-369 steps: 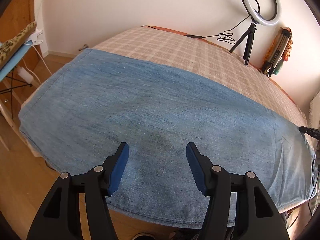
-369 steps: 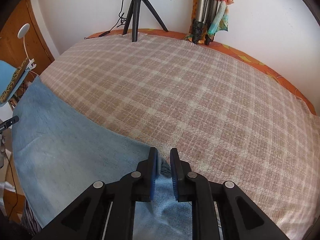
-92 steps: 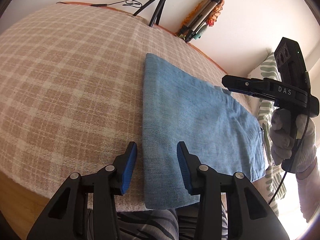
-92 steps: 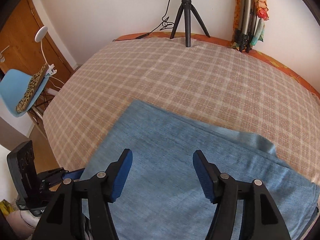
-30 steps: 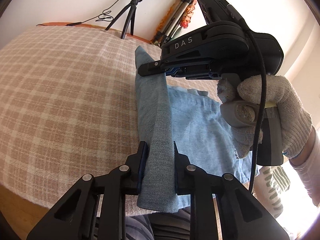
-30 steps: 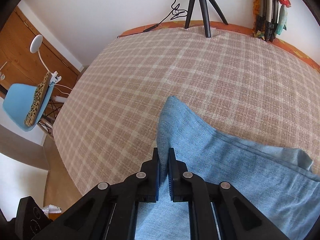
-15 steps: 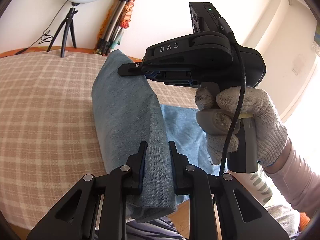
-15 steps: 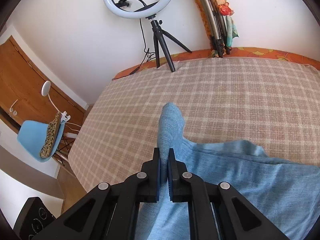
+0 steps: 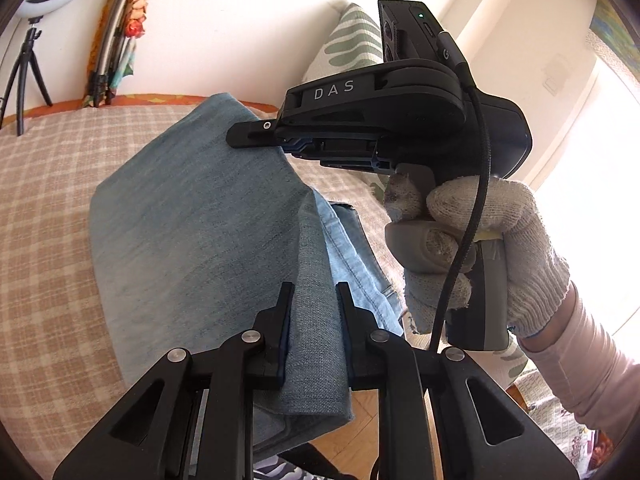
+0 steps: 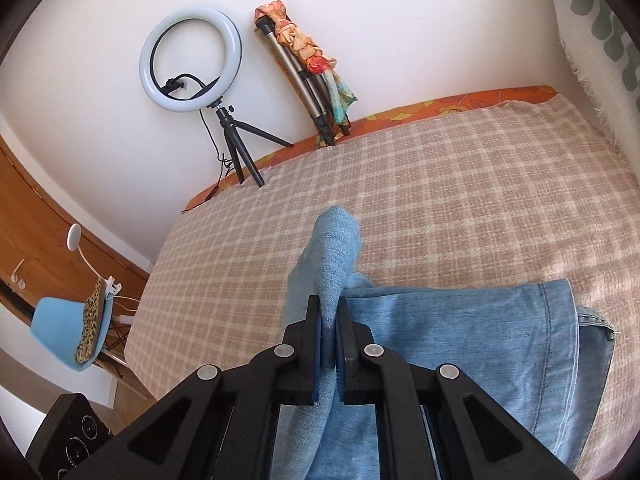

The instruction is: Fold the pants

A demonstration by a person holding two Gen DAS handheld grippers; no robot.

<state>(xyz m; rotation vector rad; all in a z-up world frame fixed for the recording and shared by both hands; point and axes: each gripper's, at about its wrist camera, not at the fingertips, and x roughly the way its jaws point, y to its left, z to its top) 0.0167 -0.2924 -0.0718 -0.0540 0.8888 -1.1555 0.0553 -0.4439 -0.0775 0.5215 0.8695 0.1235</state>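
Observation:
The blue denim pants lie partly lifted over the plaid bed cover. My left gripper is shut on the near end of a raised fold. At the far end of that fold my right gripper, held by a gloved hand, pinches the cloth. Seen from the right wrist, the right gripper is shut on a denim ridge that stands up past its fingertips. The rest of the pants lie flat underneath, hem to the right.
A ring light on a tripod and folded tripods stand against the far wall. A blue chair is beside the bed at the left. A leaf-patterned pillow leans at the right end. Wooden floor shows below the bed edge.
Both grippers have carried the pinched fold up and to the right over the lower layer of the pants. Both views have swung towards the pillow end of the bed.

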